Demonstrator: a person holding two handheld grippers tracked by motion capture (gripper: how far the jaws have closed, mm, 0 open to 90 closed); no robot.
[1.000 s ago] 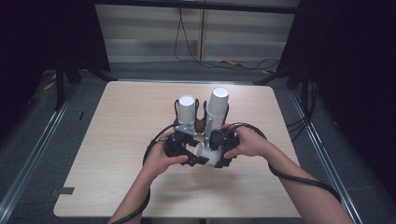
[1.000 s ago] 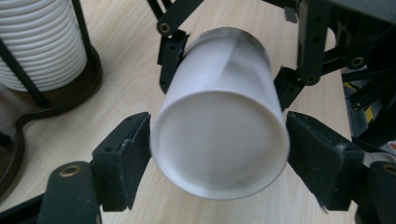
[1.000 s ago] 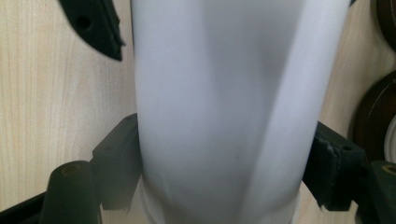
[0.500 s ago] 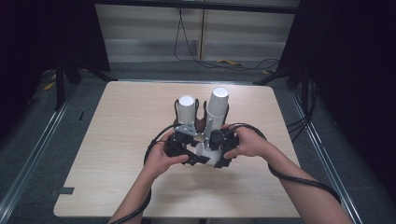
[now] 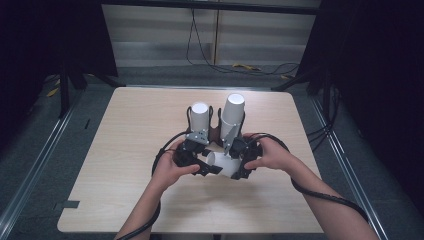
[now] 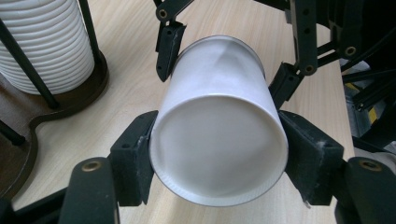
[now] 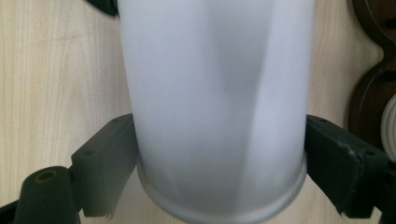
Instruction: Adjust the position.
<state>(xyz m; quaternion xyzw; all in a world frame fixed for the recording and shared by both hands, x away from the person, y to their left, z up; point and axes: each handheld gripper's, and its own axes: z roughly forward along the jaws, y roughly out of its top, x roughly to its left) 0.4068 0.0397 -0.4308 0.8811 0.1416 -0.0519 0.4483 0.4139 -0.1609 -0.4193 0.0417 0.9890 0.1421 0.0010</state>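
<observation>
Both tongs grip one white paper cup (image 6: pixel 219 126), low over the tabletop (image 5: pixel 125 150).
Left tongs (image 6: pixel 219 154) have just closed on its base, right tongs (image 7: pixel 219 163) clamp its rim end; next, probably one side releases for a handover.

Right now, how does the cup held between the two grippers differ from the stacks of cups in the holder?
The held cup lies on its side just above the table, while the cup stacks stand upright in the dark holder. The held cup is a single one, clamped by the left gripper and the right gripper; the stacks are many nested cups with no gripper on them. Both are plain white.
</observation>
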